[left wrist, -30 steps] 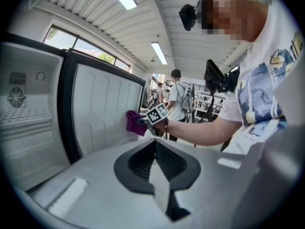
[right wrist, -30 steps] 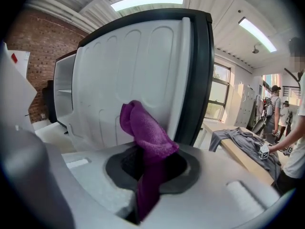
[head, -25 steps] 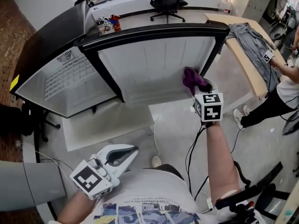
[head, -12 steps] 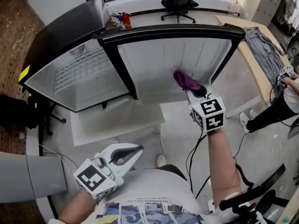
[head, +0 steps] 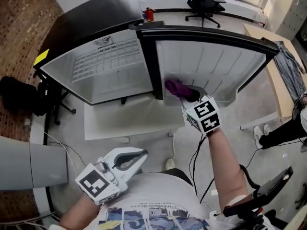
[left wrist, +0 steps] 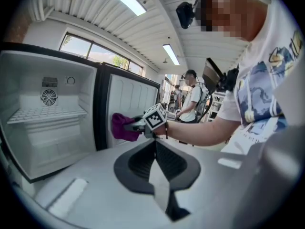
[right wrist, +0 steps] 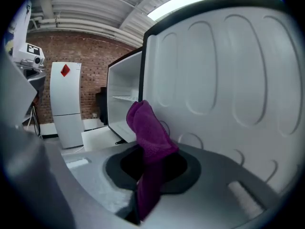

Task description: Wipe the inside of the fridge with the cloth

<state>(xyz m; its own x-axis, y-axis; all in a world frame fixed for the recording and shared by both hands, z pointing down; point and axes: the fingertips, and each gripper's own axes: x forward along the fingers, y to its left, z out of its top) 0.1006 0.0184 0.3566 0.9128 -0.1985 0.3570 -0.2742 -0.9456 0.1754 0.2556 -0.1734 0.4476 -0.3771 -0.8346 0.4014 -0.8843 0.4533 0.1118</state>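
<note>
Purple, soft-pile cloth (head: 176,86), bunched into a wad, is being gripped by the right gripper (head: 187,96), whose jaws are clenching on its lower fold while the free end is standing proud ahead of them. The cloth is lying at the white moulded liner of the open door of the small black-framed fridge (head: 149,66), low on the liner and close to the fridge's hinge post. It is probably touching the plastic, though the wide-angle view is leaving the contact uncertain. The left gripper (head: 136,156) is hanging well away from the fridge, by the person's torso, its jaws pressed together on nothing. The cloth is looking light, limp and compressible, so it is likely to fold over under pressure. A hold across the bunched middle, as here, is presenting a padded face for wiping.
</note>
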